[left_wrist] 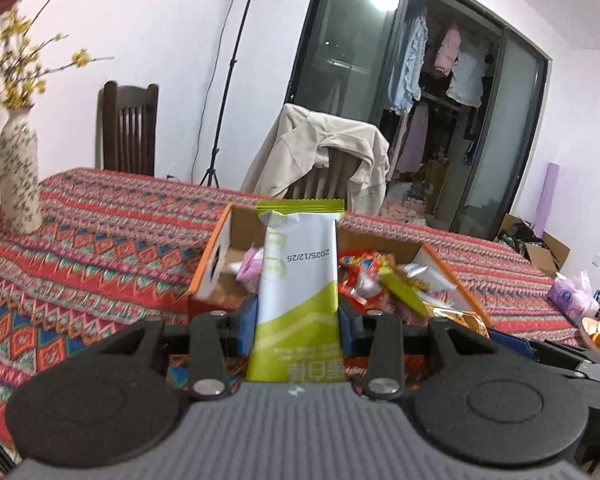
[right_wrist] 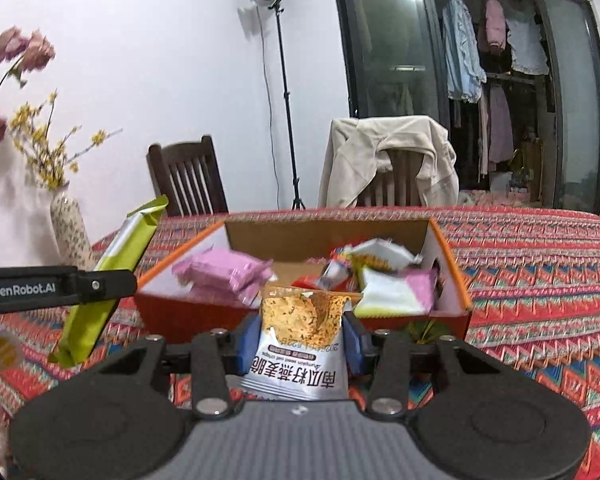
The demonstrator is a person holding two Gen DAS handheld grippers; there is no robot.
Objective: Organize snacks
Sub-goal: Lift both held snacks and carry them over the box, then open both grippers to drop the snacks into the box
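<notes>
Taking the open cardboard box (right_wrist: 300, 236) on the patterned tablecloth (right_wrist: 540, 280) as the landmark, the scene ran as follows. Far to the box's left, on the cloth, stood a speckled vase (right_wrist: 70, 232) with yellow sprigs and pink blooms. Behind the box, at its left, was a dark wooden chair (right_wrist: 186, 176), then a light stand (right_wrist: 284, 100) against the wall, then a second chair draped with a beige jacket (right_wrist: 384, 156).

Left of the box and raised above the cloth, the left gripper (left_wrist: 298, 312) was clamped on a green-and-white snack bar (left_wrist: 298, 276); its blue pads pressed both long edges, and the bar rose upright between them, its crimped end lying in front of the box's far wall in the left wrist view. From the right wrist view the same bar (right_wrist: 108, 280) leaned beside the box's left wall, outside it.

Inside the box lay pink packets (right_wrist: 224, 276) at the left and a heap of red, white and pink wrappers (right_wrist: 380, 276) at the right.

In front of the box's near wall, the right gripper (right_wrist: 300, 340) gripped a white packet of crisps (right_wrist: 300, 344) with a clear window, its pads pressed against the packet's sides. The packet's top overlapped the box's near edge in view.

To the box's far right, on the cloth, a purple tissue pack (left_wrist: 570, 296) rested.
</notes>
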